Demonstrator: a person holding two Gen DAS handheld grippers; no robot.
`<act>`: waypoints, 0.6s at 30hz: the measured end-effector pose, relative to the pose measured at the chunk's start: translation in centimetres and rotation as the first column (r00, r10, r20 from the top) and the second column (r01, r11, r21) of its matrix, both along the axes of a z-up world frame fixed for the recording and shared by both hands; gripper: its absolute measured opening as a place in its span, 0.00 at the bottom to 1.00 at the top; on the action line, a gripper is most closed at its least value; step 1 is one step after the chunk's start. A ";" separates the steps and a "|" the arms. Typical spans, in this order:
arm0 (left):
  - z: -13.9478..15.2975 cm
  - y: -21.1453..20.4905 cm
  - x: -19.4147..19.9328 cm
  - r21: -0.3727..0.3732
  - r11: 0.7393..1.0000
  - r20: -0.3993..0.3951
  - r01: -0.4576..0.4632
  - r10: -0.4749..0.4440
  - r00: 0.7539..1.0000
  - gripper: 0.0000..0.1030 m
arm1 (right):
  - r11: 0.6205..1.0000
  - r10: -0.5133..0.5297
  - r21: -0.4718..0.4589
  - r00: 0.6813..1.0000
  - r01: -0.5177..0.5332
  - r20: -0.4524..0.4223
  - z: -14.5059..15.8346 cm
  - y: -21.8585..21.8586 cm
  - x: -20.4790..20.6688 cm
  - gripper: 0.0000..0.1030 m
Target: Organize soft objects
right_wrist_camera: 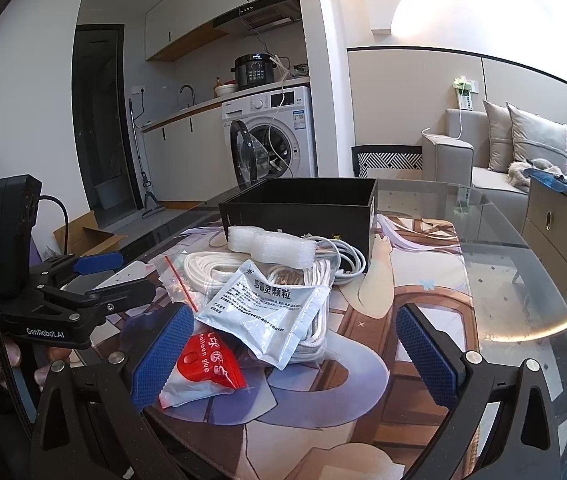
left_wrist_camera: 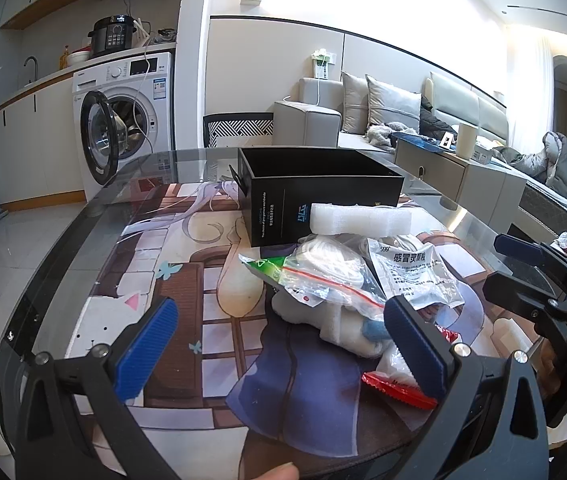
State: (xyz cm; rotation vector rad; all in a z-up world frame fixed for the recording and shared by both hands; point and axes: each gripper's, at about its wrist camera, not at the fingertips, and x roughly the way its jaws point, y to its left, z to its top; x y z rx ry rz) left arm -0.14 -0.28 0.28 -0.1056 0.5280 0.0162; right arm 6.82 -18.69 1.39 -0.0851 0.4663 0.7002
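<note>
Both tools, left (left_wrist_camera: 279,344) and right (right_wrist_camera: 299,348), are spread wide and hold nothing. Soft items lie piled on the tabletop (right_wrist_camera: 523,280) before the empty box (right_wrist_camera: 303,204). The top sachet (right_wrist_camera: 267,304) should be pinched flat at an edge, then lifted slowly.

glass table (right_wrist_camera: 523,280) | printed mat (right_wrist_camera: 423,280) | on mat: black box (right_wrist_camera: 299,204), packet pile (right_wrist_camera: 267,300)

"balloon glue" on the red packet (right_wrist_camera: 203,364); "GenRobot.AI" on the left hand-held gripper (right_wrist_camera: 101,276).
</note>
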 end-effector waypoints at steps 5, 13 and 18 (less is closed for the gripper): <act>-0.1 -0.1 0.0 0.002 1.000 0.000 0.002 -0.002 1.000 1.00 | 1.000 0.001 -0.003 1.000 -0.001 0.001 0.0 0.1 0.0 1.00; -0.1 -0.1 0.0 0.002 1.000 -0.001 0.001 -0.001 1.000 1.00 | 1.000 0.002 -0.009 1.000 -0.002 -0.004 -0.1 0.2 0.0 1.00; -0.1 -0.1 0.0 0.003 1.000 -0.002 0.001 -0.001 1.000 1.00 | 1.000 0.002 -0.008 1.000 -0.002 -0.004 -0.1 0.2 -0.1 1.00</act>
